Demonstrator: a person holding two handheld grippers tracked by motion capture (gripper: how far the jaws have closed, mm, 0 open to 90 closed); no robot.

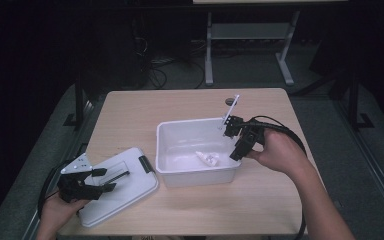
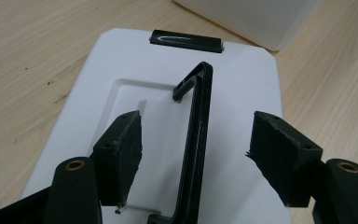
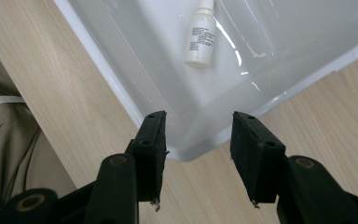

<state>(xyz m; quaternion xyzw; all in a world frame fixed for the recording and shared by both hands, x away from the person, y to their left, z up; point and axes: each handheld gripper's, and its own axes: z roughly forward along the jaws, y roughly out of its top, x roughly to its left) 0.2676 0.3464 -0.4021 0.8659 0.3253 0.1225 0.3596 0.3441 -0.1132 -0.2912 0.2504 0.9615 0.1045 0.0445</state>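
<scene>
A white plastic bin (image 1: 196, 123) stands open at the middle of the table, and a small white dropper bottle (image 1: 207, 158) (image 3: 199, 44) lies on its floor. My right gripper (image 1: 232, 140) (image 3: 198, 119) hovers over the bin's (image 3: 121, 88) right near corner, open, with nothing between its pads. The bin's white lid (image 1: 127, 189) (image 2: 135, 60) lies flat at the front left. My left gripper (image 1: 107, 180) (image 2: 196, 123) is open over it. Its pads straddle the lid's raised black handle (image 2: 196, 140) without touching it.
A black clip (image 2: 186, 41) sits on the lid's edge that faces the bin. Bare wooden tabletop (image 1: 130, 112) stretches behind the lid and the bin. The lid overhangs the table's front edge. Another table's metal legs (image 1: 209, 50) stand on the floor beyond.
</scene>
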